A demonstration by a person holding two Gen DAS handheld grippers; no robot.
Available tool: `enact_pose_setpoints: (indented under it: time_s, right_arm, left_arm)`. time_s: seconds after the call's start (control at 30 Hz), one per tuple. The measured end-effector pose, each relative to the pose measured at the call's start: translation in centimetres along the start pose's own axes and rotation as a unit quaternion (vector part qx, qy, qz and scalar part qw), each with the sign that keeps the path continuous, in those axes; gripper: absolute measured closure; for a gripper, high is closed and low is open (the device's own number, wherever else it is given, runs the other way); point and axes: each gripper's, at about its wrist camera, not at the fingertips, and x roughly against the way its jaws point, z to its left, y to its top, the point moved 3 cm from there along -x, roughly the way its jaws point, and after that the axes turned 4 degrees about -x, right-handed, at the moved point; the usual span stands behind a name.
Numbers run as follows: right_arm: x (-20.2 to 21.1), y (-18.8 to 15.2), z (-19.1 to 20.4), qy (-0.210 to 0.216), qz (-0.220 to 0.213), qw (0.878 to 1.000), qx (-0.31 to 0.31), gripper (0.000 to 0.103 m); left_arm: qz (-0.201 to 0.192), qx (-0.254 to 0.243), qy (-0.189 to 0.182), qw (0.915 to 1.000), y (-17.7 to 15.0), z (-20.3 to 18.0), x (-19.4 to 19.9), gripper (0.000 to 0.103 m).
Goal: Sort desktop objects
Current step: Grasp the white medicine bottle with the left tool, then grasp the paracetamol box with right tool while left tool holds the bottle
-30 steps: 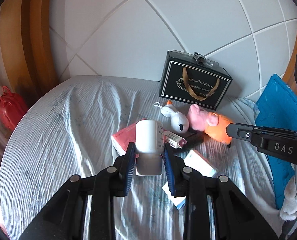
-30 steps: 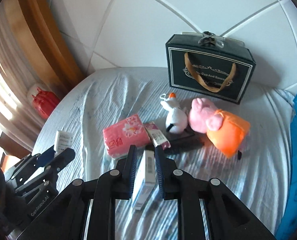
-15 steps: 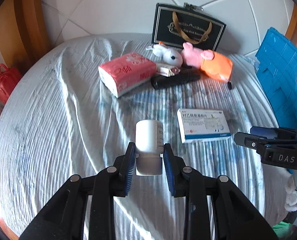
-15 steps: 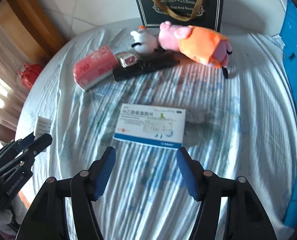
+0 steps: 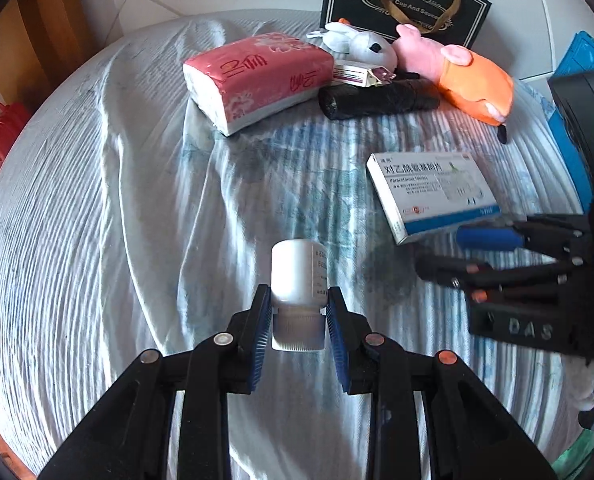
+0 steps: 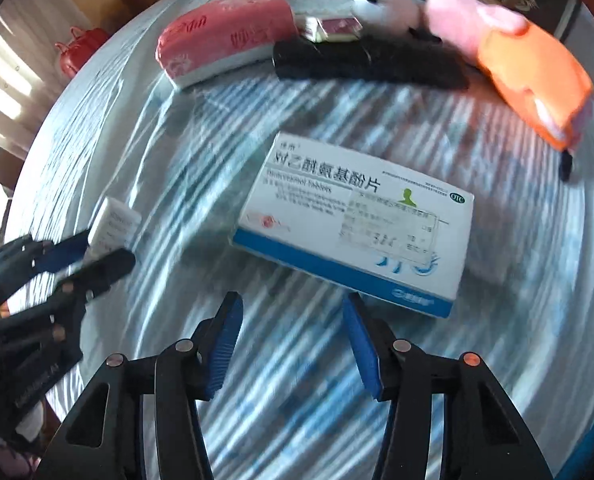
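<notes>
Left gripper: blue pads clamped on the white pill bottle. I hold it lying along the fingers, cap end toward the camera and base pointing out, over bare striped cloth near the middle of the table. My guess at the reason: the grip sits at the neck, where the cap's shoulder keeps the bottle from sliding out.

Right gripper: fingers spread wide, nothing between them. It sits just short of the near edge of the blue-and-white medicine box, which lies flat, label up, apart from the other items. I judge the box and bottle are being grouped as the medicines, so the bottle likely goes down beside the box.

Far group, packed close: pink tissue pack, small maroon-and-white carton, black roll, white plush, pink pig plush in orange. The carton is wedged among the pack, the roll and the white plush.

Containers: black gift bag stands upright behind the plush toys; its top is out of frame, so I cannot tell its contents. Blue crate at the right edge, inside not visible. The right wrist view is motion-blurred; the gap to the box is uncertain.
</notes>
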Motion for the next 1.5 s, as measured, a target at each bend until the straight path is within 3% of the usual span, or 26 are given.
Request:
enact_pose_setpoints:
  time_s: [0.17, 0.27, 0.3, 0.43, 0.53, 0.6, 0.67, 0.73, 0.87, 0.97, 1.07, 1.13, 1.2, 1.43, 1.47, 1.5]
  right_arm:
    - [0.0, 4.8, -0.4, 0.017, -0.031, 0.999, -0.007, 0.050]
    - [2.7, 5.0, -1.1, 0.020, -0.063, 0.998, 0.006, 0.041]
    - [3.6, 5.0, -2.0, 0.007, -0.074, 0.997, -0.001, 0.037]
    - [4.6, 5.3, -5.4, -0.035, -0.086, 0.995, -0.037, 0.037]
    - [4.5, 7.1, -9.0, -0.121, -0.091, 0.986, -0.070, 0.038]
    - [3.7, 8.0, -11.6, -0.120, -0.078, 0.984, -0.104, 0.039]
    - [2.6, 8.1, -12.6, -0.138, -0.063, 0.983, -0.099, 0.041]
    - [1.6, 6.9, -12.1, -0.124, -0.039, 0.988, -0.082, 0.045]
    - [1.2, 2.4, -6.3, -0.053, -0.007, 0.999, 0.004, 0.046]
    - [1.9, 0.2, -2.8, 0.048, 0.011, 0.998, 0.028, 0.047]
    - [3.5, 0.2, -1.2, -0.001, -0.020, 0.998, 0.064, 0.040]
    - [4.3, 1.5, -0.8, -0.011, -0.037, 0.997, 0.070, 0.025]
    - [4.7, 2.6, 0.1, -0.017, -0.044, 0.996, 0.075, 0.019]
    - [1.2, 4.9, 1.2, -0.034, 0.001, 0.993, 0.111, 0.019]
    - [0.9, 5.0, 1.1, -0.032, 0.004, 0.994, 0.109, 0.021]
    - [0.9, 5.0, 1.0, -0.026, 0.008, 0.994, 0.105, 0.030]
  left_arm:
    - [-0.002, 0.013, 0.011, 0.9998, 2.3, 0.8, -1.3, 0.076]
    - [-0.013, 0.019, 0.013, 0.9996, 4.1, 1.1, -1.9, 0.076]
    - [-0.016, 0.022, 0.013, 0.9996, 4.7, 1.2, -2.1, 0.076]
    - [-0.019, 0.029, 0.008, 0.9994, 6.1, 1.6, -2.8, 0.076]
    - [-0.018, 0.024, 0.000, 0.9995, 6.0, 1.3, -2.8, 0.076]
    - [-0.014, 0.021, -0.006, 0.9997, 5.7, 0.8, -3.0, 0.076]
    - [-0.007, 0.021, -0.007, 0.9997, 5.4, 0.6, -3.5, 0.076]
    - [-0.004, 0.024, -0.006, 0.9997, 5.3, 0.8, -3.7, 0.076]
    - [-0.007, 0.031, 0.025, 0.9992, 4.8, 2.0, -3.4, 0.075]
    - [-0.004, 0.049, 0.022, 0.9985, 4.3, 3.3, -3.2, 0.075]
    - [-0.009, 0.055, 0.032, 0.9979, 4.3, 4.2, -2.6, 0.075]
    - [-0.014, 0.058, 0.037, 0.9975, 4.4, 4.5, -2.3, 0.075]
    - [-0.016, 0.060, 0.035, 0.9974, 4.3, 4.6, -2.1, 0.075]
    - [-0.007, 0.070, 0.033, 0.9969, 4.0, 5.8, -3.0, 0.075]
    - [-0.009, 0.072, 0.030, 0.9969, 4.0, 5.9, -2.9, 0.075]
    - [-0.012, 0.072, 0.028, 0.9969, 3.9, 5.9, -2.7, 0.075]
